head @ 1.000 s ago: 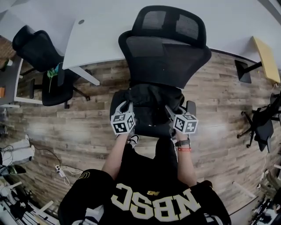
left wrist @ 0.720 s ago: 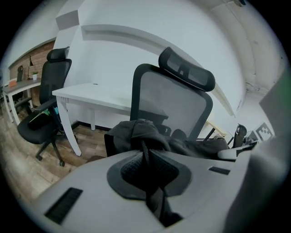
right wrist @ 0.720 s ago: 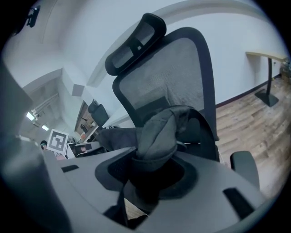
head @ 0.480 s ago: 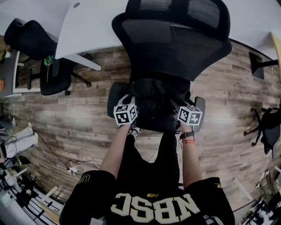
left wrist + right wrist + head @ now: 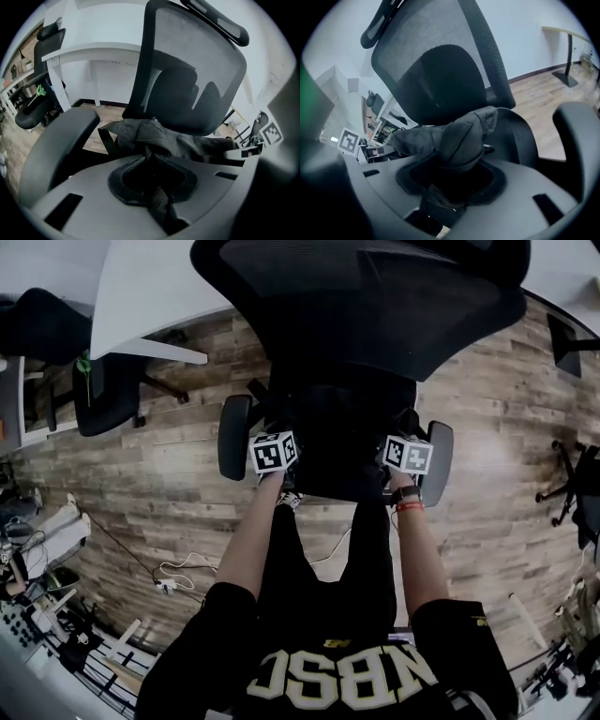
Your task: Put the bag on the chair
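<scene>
My left claw [image 5: 149,164] is shut tight on a thin bit of the bag [image 5: 161,136]. My right claw [image 5: 450,185] is opening, with a fat fold of the bag's cloth between its jaws. The bag is dark and soft. It seems to lie on the seat of the chair [image 5: 375,306], at the seat's back edge, right under the mesh back. So I think the putting-down is nearly done and I am at the letting-go step. Next I should open the left claw too, then pull both claws straight back toward me so no cloth or strap gets dragged along. The two armrests [image 5: 232,437] stand on either side of my claws, so I must back out between them. Farther off there is a white desk [image 5: 141,296] behind the chair, another black chair [image 5: 103,404] at the left, and a cable [image 5: 173,573] on the wooden floor [image 5: 169,502]. None of these is in my way.
</scene>
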{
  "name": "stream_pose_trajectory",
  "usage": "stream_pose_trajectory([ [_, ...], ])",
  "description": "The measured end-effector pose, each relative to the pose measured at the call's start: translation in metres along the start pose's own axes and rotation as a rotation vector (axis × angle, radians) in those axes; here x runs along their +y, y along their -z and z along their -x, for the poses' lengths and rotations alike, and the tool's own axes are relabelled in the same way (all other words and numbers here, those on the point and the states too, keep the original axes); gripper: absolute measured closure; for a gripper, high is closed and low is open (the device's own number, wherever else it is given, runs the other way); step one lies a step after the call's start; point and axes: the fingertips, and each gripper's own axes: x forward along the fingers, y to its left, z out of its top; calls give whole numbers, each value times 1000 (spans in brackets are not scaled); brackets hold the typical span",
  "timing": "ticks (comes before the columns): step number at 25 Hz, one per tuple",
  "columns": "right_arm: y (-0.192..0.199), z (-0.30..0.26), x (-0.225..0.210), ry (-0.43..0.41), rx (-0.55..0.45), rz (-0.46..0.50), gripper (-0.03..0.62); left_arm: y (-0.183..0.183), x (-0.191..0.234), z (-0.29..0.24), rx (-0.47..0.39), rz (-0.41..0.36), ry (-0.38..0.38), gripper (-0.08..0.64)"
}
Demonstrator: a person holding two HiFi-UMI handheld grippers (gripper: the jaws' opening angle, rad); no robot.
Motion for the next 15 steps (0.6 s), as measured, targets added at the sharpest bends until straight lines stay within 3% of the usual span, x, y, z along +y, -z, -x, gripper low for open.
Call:
stream_pose_trajectory([
  [4,7,-19,-23,42,31,1,366,15,9,-15,57,-1,-28,522],
  [5,7,-19,-28,54,37,10,325,14,6,-17,58,8,-20,483],
  [7,7,-15,-32,71,59,40,230,9,2,-17,52,39,25,326],
  [8,7,-12,-31,76,66,51,209,6,3,-16,48,50,43,299],
  [15,-6,8,-6,95,28,50,187,-45,0,18,-47,21,30,264],
])
